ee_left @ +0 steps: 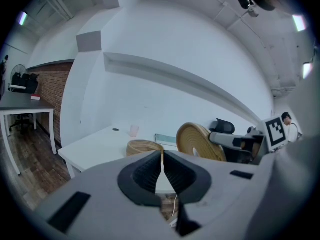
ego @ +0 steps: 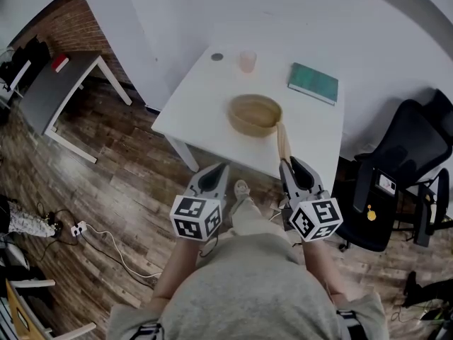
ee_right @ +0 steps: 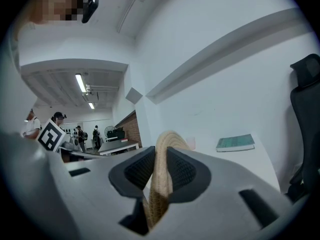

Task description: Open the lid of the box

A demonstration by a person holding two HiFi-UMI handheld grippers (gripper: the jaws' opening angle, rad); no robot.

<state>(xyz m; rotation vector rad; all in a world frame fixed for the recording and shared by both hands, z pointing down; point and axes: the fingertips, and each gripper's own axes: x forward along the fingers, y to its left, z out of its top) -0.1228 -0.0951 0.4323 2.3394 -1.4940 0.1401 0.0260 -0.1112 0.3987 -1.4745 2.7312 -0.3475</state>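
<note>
right gripper [ego: 286,163] clamps the woven lid [ego: 282,140] on edge — left gripper [ego: 222,168] closed, empty.

Left hand-held gripper [ego: 218,168] at near left, jaws pressed together, empty, tipped slightly down, right hand-held gripper [ego: 289,164] at near right, held level, jaws clamped on the woven lid [ego: 283,142] edge, forearms [ego: 175,264] stretched forward side by side

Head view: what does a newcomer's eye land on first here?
The round woven lid stands out: it is off the box, gripped on edge by the right gripper at the near edge of the white table. Just beyond it the open woven box sits mid-table, with a green book toward the far right corner. The left gripper hangs shut and empty alongside.
</note>
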